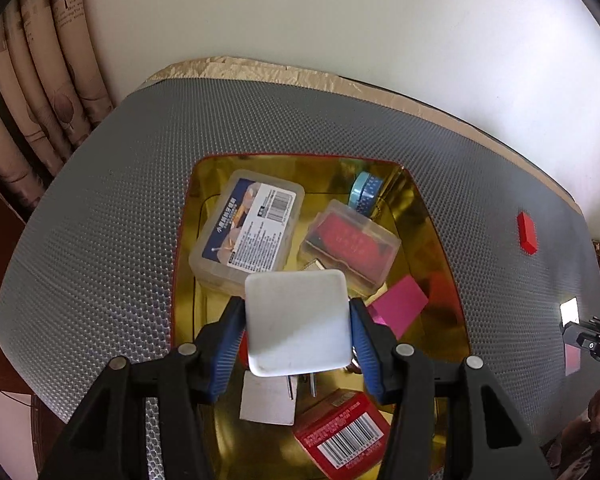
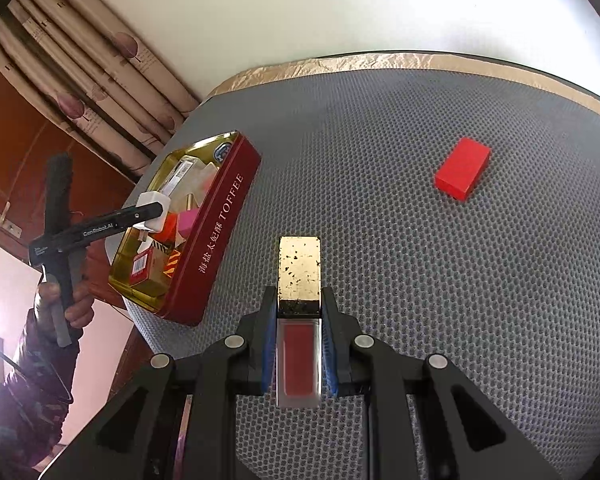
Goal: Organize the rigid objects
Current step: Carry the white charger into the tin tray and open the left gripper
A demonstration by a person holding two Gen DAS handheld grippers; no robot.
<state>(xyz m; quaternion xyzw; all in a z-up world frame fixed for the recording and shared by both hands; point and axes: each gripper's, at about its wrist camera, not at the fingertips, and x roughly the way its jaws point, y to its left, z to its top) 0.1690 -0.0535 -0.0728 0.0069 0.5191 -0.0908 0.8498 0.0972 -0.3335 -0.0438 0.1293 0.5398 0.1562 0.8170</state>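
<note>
left tool [image 1: 298, 320] grips white charger [image 1: 298, 322] | right tool [image 2: 299, 344] grips lipstick [image 2: 299, 320] | grey mat [image 2: 420, 280]

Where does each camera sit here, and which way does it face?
Left wrist: on the left claw, looking down into the gold-lined tin; it grips a white charger.
Right wrist: on the right claw, facing across the grey mat; it grips a lip gloss; the person's hand shows.
Shared: tin, charger, red block.

Left gripper [image 1: 298, 322] fingers [image 1: 230, 344] clamp a white charger [image 1: 298, 320] above the gold-lined tin [image 1: 432, 248], prongs downward.
</note>
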